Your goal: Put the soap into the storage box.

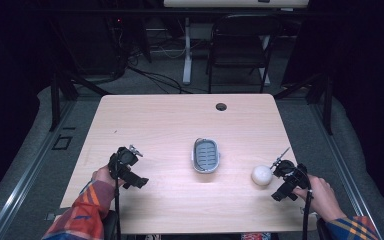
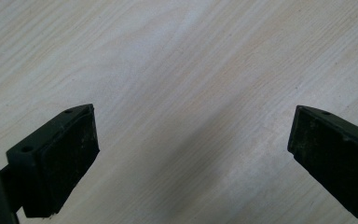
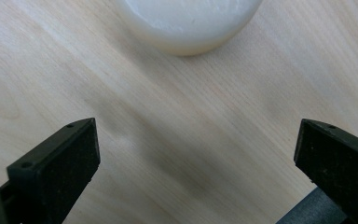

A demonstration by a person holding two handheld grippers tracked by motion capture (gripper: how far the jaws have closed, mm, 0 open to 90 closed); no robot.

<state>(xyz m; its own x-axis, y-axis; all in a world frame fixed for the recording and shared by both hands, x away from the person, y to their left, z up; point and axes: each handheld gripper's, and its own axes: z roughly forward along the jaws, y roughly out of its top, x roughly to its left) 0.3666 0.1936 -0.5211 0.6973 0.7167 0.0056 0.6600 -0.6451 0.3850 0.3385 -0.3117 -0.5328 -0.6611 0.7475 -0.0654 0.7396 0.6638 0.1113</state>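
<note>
A round white soap-like puck lies on the wooden table at the right, and its lower edge shows at the top of the right gripper view. My right gripper sits just to its right, jaws wide apart with bare wood between them. A grey oval dish with a ribbed floor stands at the table's centre. Over bare wood at the left, my left gripper is also open, holding nothing.
A small dark cable hole sits near the table's far edge. Beyond the table stand a black chair and a white desk leg. Metal rails run along the floor on both sides.
</note>
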